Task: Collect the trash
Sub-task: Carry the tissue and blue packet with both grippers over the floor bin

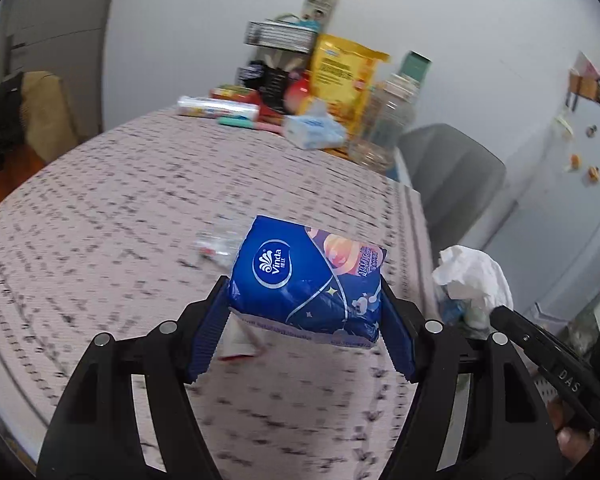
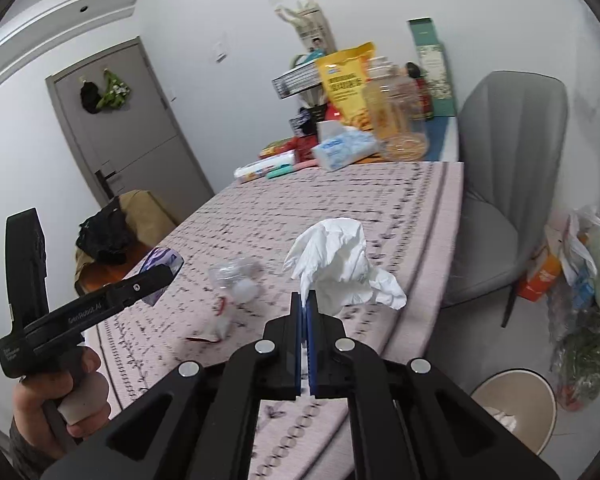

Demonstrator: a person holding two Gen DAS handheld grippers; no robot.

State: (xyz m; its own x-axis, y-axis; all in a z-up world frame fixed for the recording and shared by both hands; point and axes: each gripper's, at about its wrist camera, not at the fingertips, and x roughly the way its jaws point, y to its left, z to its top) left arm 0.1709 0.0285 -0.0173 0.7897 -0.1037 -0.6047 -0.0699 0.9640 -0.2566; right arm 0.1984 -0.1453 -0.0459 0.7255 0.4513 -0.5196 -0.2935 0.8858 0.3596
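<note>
**Tissue pack and crumpled paper off the table, bin waiting below**

Pink patterned cloth is covering the dining table (image 2: 400, 208), and everything is placing itself against that table. You are holding the left gripper (image 1: 304, 300) above its near half, jaws standing wide and pressing on both sides of a blue Vinda tissue pack (image 1: 300, 280), which is hanging clear of the cloth with a scrap of paper trailing under it. Your right gripper (image 2: 305, 300) is hovering over the table's near right edge, its blue pads pinched tight on a corner of a crumpled white tissue (image 2: 340, 264); the rest of the wad is billowing out above the fingertips. Your hand (image 2: 72, 392) is gripping the left tool's handle off the table's near left corner.

A clear plastic wrapper (image 2: 232, 284) with a red strip is lying on the cloth between the two grippers, blurred. Snack bags, a soft tissue pack and a clear jar are crowding the table's far end against the wall. A grey chair (image 2: 508, 184) is standing at the table's right side, and a round beige bin (image 2: 512, 408) is sitting on the floor just below the near right corner, white paper inside.
</note>
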